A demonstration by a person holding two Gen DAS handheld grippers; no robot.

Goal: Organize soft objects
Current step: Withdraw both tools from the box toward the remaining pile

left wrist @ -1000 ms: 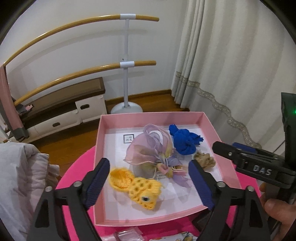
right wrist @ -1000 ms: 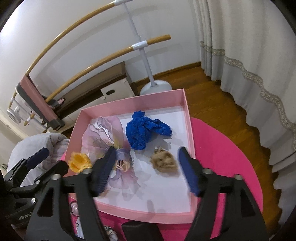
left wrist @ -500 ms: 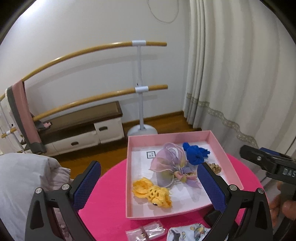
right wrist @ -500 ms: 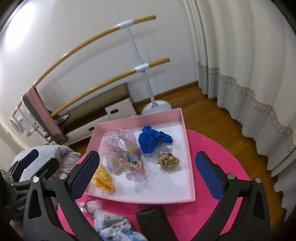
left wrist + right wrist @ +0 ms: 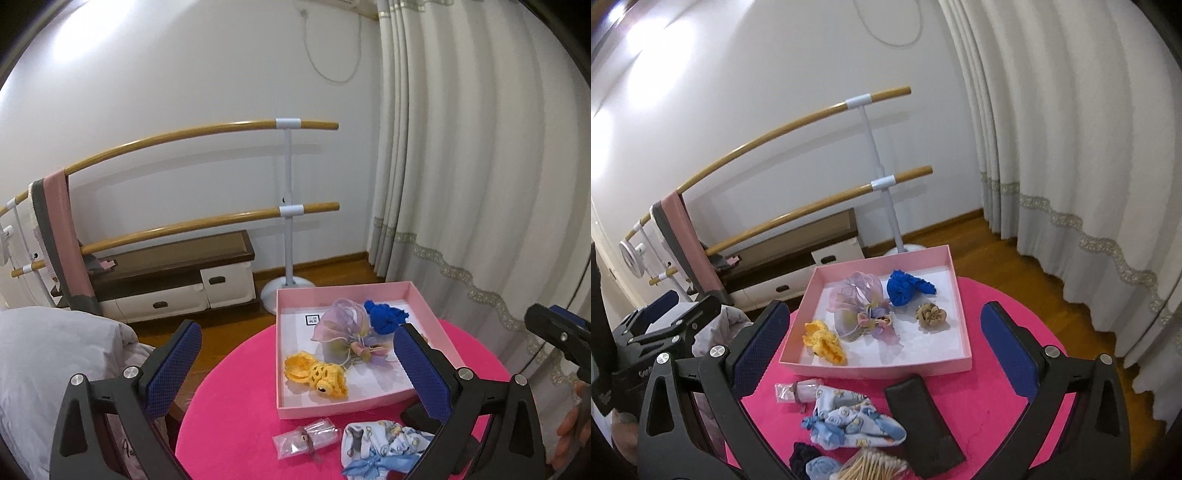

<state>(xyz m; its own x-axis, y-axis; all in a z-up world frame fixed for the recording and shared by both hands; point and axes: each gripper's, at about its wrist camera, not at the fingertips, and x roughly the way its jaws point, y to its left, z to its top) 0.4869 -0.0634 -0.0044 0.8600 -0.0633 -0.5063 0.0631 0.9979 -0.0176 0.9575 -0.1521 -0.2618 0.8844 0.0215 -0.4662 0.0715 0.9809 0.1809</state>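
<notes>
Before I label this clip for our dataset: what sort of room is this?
Probably a room at home used for dance practice: a double ballet barre by the wall, floor-length curtains, a low drawer bench on wood flooring.

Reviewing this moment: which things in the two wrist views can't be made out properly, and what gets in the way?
- Tan scrunchie: left wrist view, almost wholly behind a finger of the left gripper.
- Small label in the pink box: too small to read.
- Cotton swabs and dark item: right wrist view, cut off by the bottom edge.
- Clear packet: contents too small to tell.
</notes>
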